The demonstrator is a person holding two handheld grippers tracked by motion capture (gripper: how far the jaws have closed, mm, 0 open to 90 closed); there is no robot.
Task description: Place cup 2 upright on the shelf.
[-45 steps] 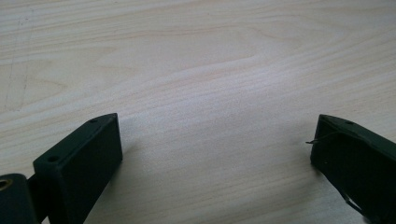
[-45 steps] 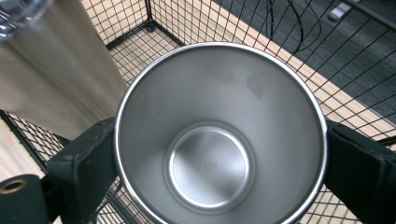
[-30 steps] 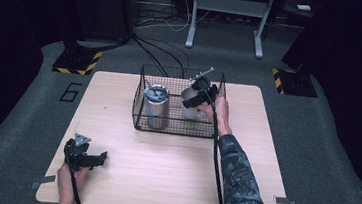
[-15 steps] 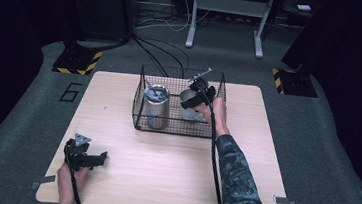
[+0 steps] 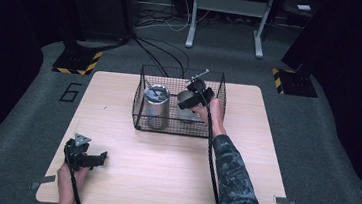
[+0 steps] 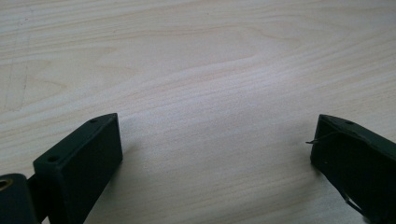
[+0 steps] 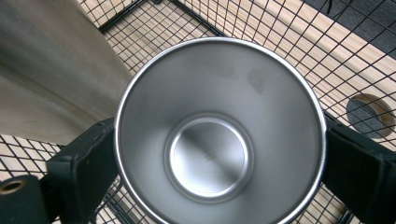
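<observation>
Two steel vessels: both stand inside the black wire basket at the far middle of the wooden table.
Steel cup: in the right part of the basket, upright, mouth open and empty; in the high view the hand above largely covers it.
Taller steel container: in the left part of the basket, just beside the cup; something grey lies in its top, too small to make out.
Right gripper: reached down over the basket, one black jaw on each side of the cup's wall, pressed against it as far as I can see, so it seems to have the cup clamped.
Left gripper: low over bare wood at the near left corner, jaws spread wide, nothing between them.
Left hand: holds that gripper near the table's near edge.
</observation>
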